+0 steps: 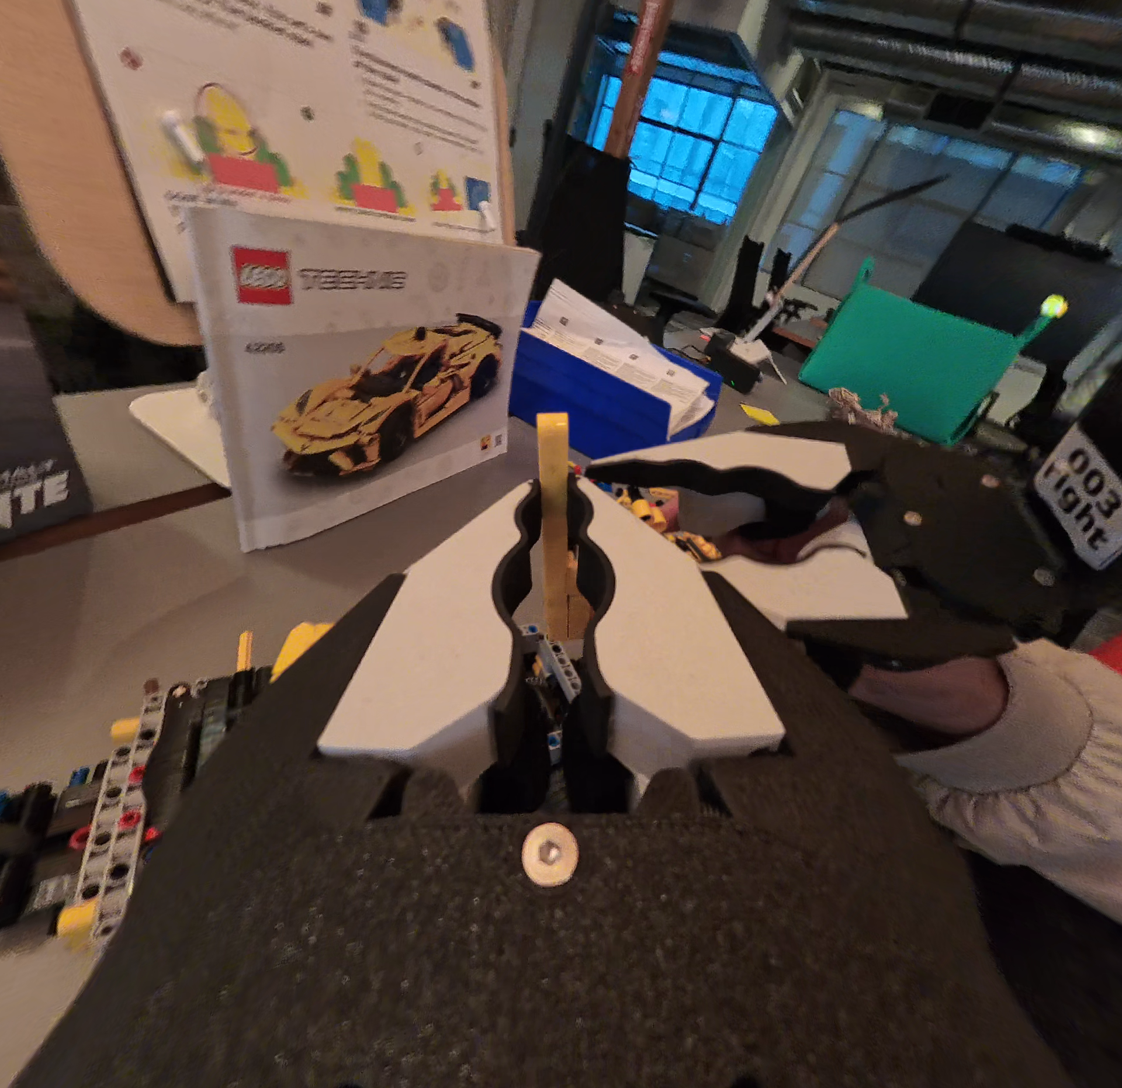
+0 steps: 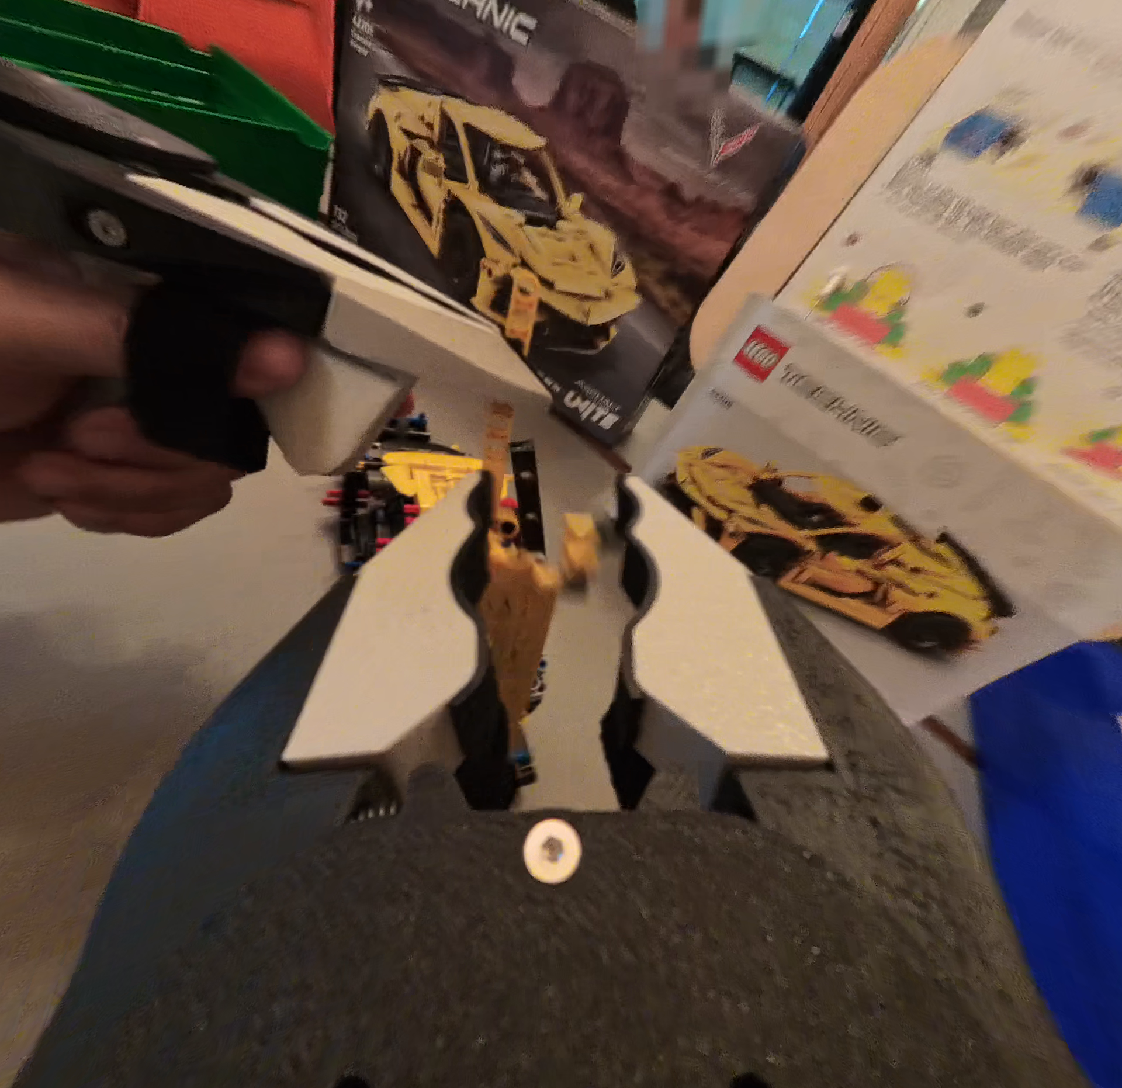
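My left gripper (image 1: 552, 488) is shut on a slim yellow brick-built piece (image 1: 554, 512) that stands upright between its fingertips, with grey and blue parts at its lower end. My right gripper (image 2: 552, 488) is open. The same yellow piece (image 2: 516, 603) lies between its fingers, close against the left one, and is blurred. In the left wrist view the right gripper (image 1: 649, 518) comes in from the right, just beside the left fingertips, over loose yellow parts (image 1: 643, 506). In the right wrist view the left gripper (image 2: 516, 361) reaches in from the upper left, held by a hand.
A half-built black and yellow toy car chassis (image 1: 109, 816) sits on the grey table (image 1: 182, 634) to the left; it also shows in the right wrist view (image 2: 388, 494). An instruction booklet (image 1: 364, 379), a set box (image 2: 516, 178), a blue bin (image 1: 607, 391) and a green bin (image 1: 911, 361) stand behind. Only a small space, under 4 cm, lies between the two pairs of fingers.
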